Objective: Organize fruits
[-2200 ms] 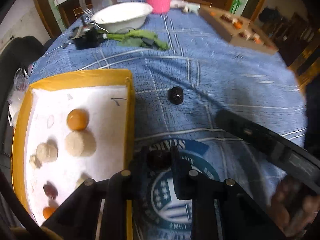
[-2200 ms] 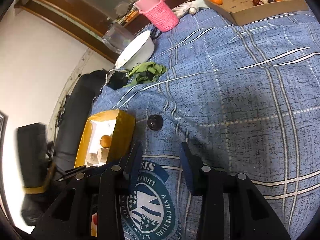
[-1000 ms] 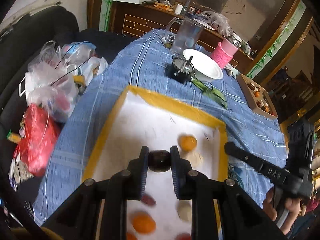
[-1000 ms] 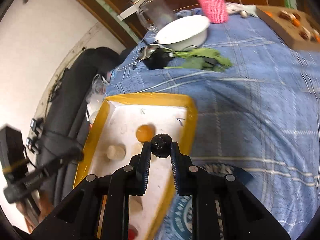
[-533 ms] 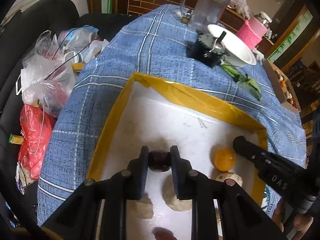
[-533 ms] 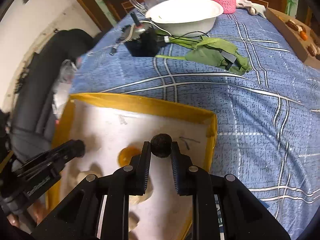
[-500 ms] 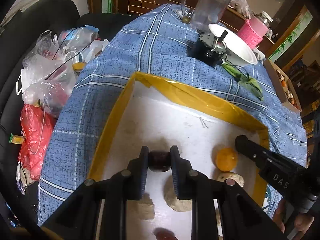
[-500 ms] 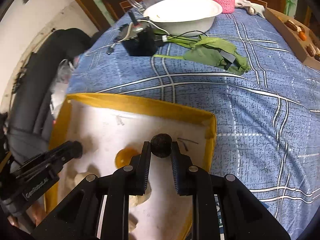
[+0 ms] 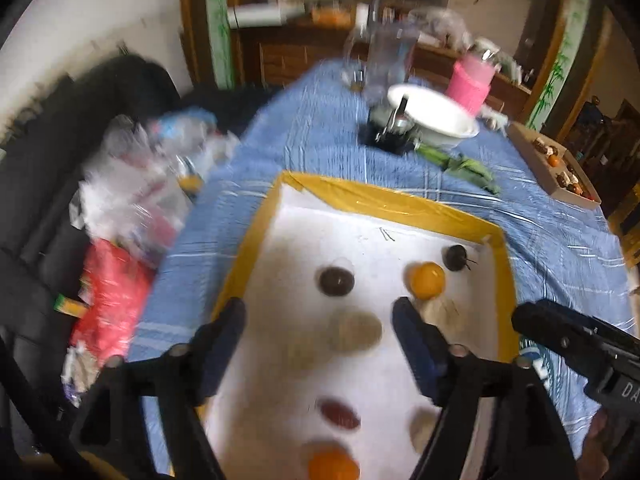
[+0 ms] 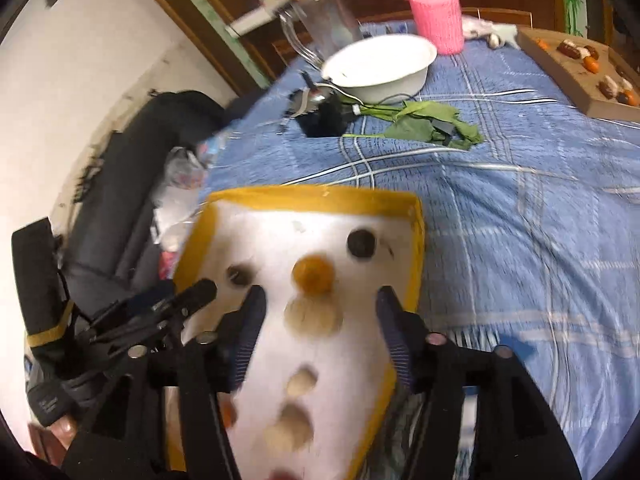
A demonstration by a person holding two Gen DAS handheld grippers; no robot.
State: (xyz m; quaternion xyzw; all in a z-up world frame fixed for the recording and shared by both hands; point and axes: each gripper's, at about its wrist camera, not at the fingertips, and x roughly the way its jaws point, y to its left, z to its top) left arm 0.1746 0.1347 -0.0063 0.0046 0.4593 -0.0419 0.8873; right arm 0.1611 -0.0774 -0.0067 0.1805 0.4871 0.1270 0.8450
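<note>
Left wrist view only: red and clear plastic bags [image 9: 120,240] beside the table's left edge, and the right gripper's black finger reaching in at the lower right.
Right wrist view only: the left gripper's black fingertip beside the tray's left rim, near one dark fruit.
Tray: yellow-rimmed white tray [image 9: 384,200] on the blue checked tablecloth [image 10: 520,200].
Left gripper [image 9: 318,316]: jaws spread wide, empty, above the tray; the dark plum [image 9: 336,280] lies just ahead of and between its tips, apart from both.
Right gripper [image 10: 320,304]: jaws spread wide, empty; the small black fruit [image 10: 361,243] lies ahead near the tray's far right corner, the orange fruit [image 10: 313,273] just in front of the tips.
Count in tray: 2 dark round fruits and 1 orange one at the far end; the pale and reddish pieces nearer are too blurred to count.
Background: 1 white bowl [image 10: 380,64], 1 pink knitted holder [image 10: 438,20], 1 cardboard box [image 10: 576,80] holding small fruits.
</note>
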